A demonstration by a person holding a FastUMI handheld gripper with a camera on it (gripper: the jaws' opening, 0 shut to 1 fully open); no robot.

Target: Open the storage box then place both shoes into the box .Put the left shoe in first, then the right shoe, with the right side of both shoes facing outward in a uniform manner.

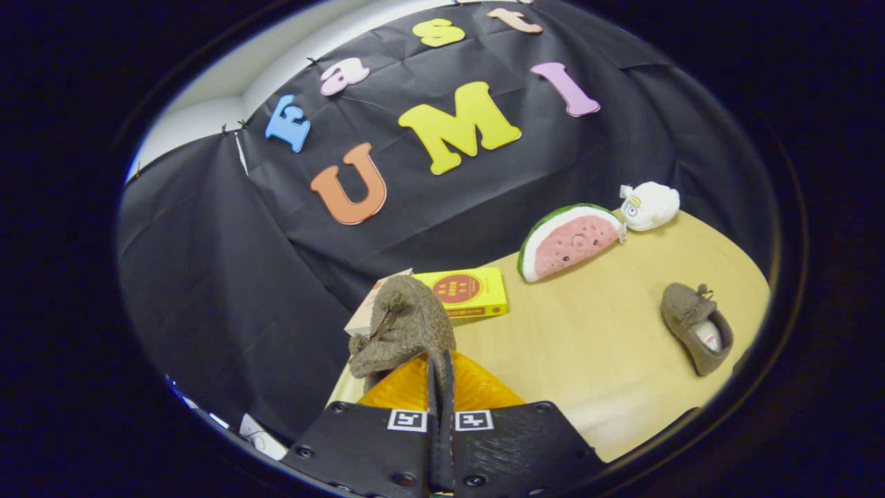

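Held shoe (408, 321): lower centre, its edge clamped between the gripper (440, 373) fingers, above the orange box (477, 391).
Second shoe (695, 326): right, on the table (594, 346).
Beyond: yellow book (470, 292), watermelon plush (570, 240), white plush (650, 205).

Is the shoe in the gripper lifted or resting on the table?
Lifted: the gripper is shut on the shoe, hanging above the table.

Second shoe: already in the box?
No. The second shoe lies on the bare table, well off from the gripper, whose jaws are shut on the first shoe.
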